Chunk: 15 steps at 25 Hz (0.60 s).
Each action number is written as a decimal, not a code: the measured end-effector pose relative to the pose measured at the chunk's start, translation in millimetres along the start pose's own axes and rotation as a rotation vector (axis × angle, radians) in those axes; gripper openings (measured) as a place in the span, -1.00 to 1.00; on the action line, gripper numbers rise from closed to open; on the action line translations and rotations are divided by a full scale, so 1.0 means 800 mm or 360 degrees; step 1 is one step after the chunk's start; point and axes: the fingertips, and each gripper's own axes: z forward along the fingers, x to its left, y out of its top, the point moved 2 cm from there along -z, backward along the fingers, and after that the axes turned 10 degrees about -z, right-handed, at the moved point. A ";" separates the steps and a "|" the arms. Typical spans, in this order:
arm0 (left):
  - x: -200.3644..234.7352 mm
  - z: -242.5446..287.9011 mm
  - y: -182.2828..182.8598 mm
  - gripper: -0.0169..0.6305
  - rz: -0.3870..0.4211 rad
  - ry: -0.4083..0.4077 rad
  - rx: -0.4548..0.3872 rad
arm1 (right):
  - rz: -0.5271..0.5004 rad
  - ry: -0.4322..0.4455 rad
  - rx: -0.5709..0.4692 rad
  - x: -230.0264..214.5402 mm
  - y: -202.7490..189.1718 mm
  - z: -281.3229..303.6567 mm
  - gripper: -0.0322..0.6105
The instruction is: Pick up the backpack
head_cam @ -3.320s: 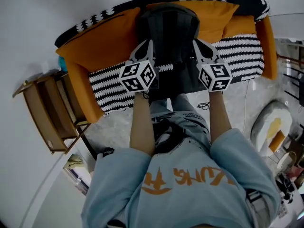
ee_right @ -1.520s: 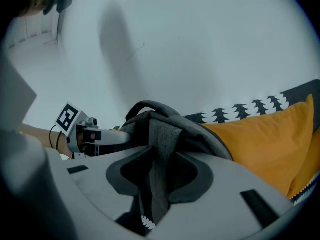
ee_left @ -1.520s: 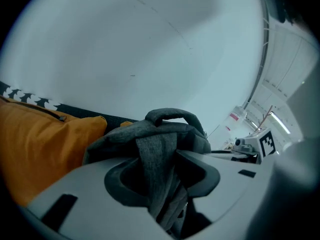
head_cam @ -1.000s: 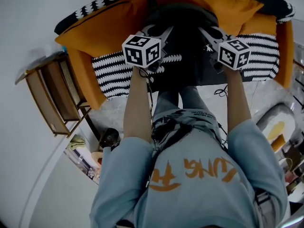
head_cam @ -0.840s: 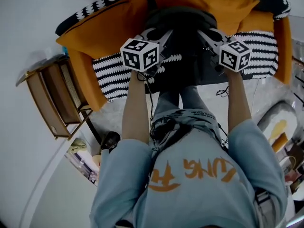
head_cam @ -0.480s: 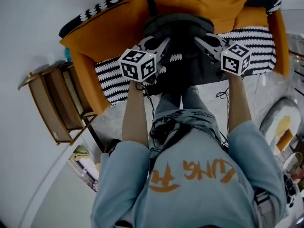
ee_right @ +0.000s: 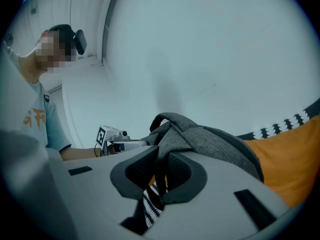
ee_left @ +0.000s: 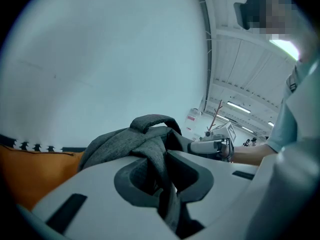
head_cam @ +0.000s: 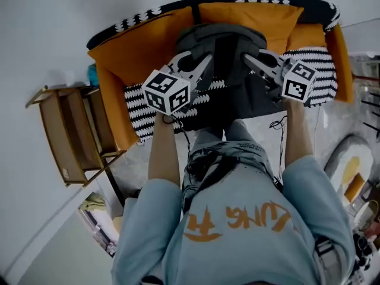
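Hanging in front of the orange sofa (head_cam: 136, 46) back cushions, over its striped seat, the grey backpack (head_cam: 222, 49) is slung between both grippers. Soft woven fabric, limp and saggy, likely moderate weight, not fragile. Best hold is the straps or the top loop. The left gripper (ee_left: 161, 179) jaws have just been closing and pinch strap fabric. The right gripper (ee_right: 159, 171) jaws pinch a strap too. No backpack brand shows; the orange shirt print (head_cam: 237, 218) is upside down, unreadable.

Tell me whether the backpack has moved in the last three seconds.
Yes. The backpack has come up and away from the sofa's orange back cushion, towards the person.
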 end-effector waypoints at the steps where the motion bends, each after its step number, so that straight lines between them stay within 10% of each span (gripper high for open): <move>1: -0.008 -0.009 0.010 -0.74 0.0033 -0.0005 -0.0035 | -0.0037 0.0020 -0.0014 0.008 0.012 0.000 -0.81; 15: -0.110 -0.086 0.117 -0.75 0.0320 -0.0101 -0.0309 | -0.0483 0.0259 -0.0154 0.090 0.147 -0.035 -0.80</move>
